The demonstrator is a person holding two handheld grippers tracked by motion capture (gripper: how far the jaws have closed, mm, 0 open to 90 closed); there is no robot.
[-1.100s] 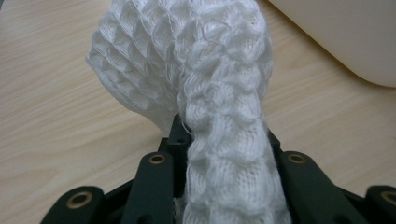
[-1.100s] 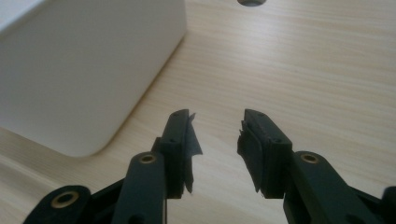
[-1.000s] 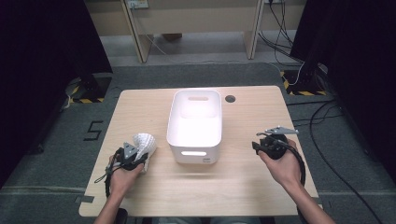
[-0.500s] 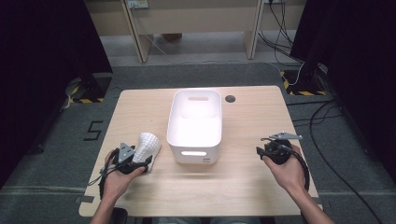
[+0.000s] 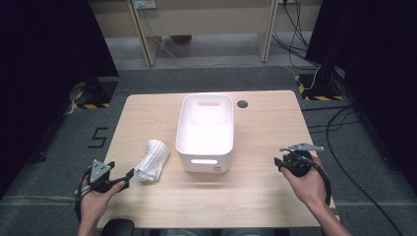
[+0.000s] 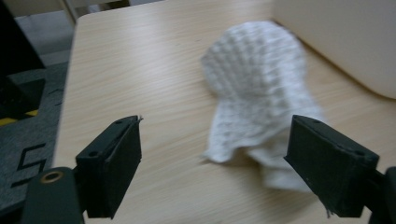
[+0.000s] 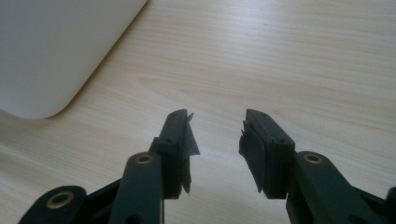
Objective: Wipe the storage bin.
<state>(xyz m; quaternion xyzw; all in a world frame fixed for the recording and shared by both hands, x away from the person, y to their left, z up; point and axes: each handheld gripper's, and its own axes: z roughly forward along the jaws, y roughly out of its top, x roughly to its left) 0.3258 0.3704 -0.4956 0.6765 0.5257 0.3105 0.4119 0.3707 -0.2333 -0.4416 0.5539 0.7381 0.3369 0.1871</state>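
A white waffle-weave cloth [image 5: 152,160] lies crumpled on the wooden table [image 5: 255,196], just left of a white plastic bin [image 5: 204,160]. My left gripper [image 5: 127,178] sits near the table's front left corner, pointing at the cloth. In the left gripper view its jaws have just been opening and stand wide apart; the left gripper [image 6: 215,128] has the cloth [image 6: 261,93] lying a little ahead of it, not between the pads. My right gripper [image 5: 280,162] is open to the right of the bin. In the right gripper view the right gripper [image 7: 217,116] has only bare wood between its jaws.
The bin [image 7: 56,46] stands empty in the middle of the table, and its wall [image 6: 345,42] is close behind the cloth. A small dark round hole [image 5: 242,104] sits in the tabletop behind the bin. Grey carpet and cables surround the table.
My left gripper has let go of the cloth and drawn back toward the front left corner. The cloth now lies flat on the table. The right hand has shifted slightly toward the front edge.
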